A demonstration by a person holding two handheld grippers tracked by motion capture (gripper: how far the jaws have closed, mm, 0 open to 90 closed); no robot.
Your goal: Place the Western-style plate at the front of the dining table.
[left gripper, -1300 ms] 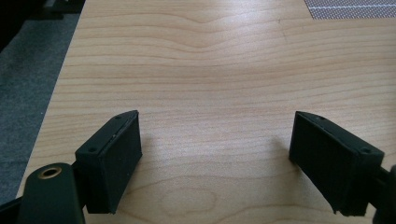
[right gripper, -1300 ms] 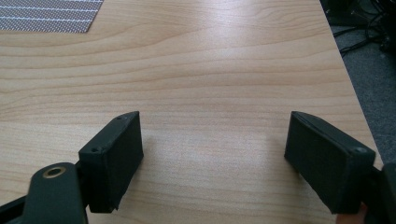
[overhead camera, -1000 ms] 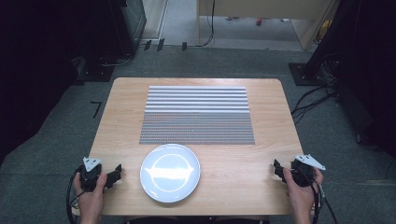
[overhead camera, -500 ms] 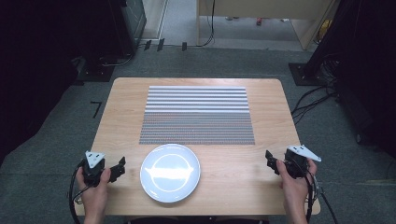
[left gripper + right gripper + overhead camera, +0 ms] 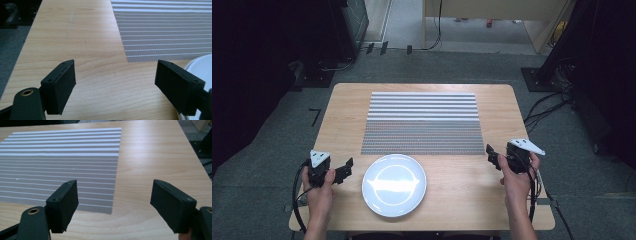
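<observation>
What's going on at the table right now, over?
Left gripper and right gripper open, empty. Plate bare, beside striped mat. Nothing in the way.

In the left gripper view, the white plate (image 5: 200,65) is cut off by the edge at 4 o'clock, and one of the black fingers (image 5: 178,86) covers part of its rim. The striped mat (image 5: 165,30) runs out of the picture at 1 o'clock. In the right gripper view, the mat (image 5: 60,160) is cut off at 9 o'clock, and its near edge is hidden behind a finger (image 5: 62,205). In the high view, both forearms leave the picture at 6 o'clock, and the near edge of the tabletop (image 5: 462,210) is partly cut there.
</observation>
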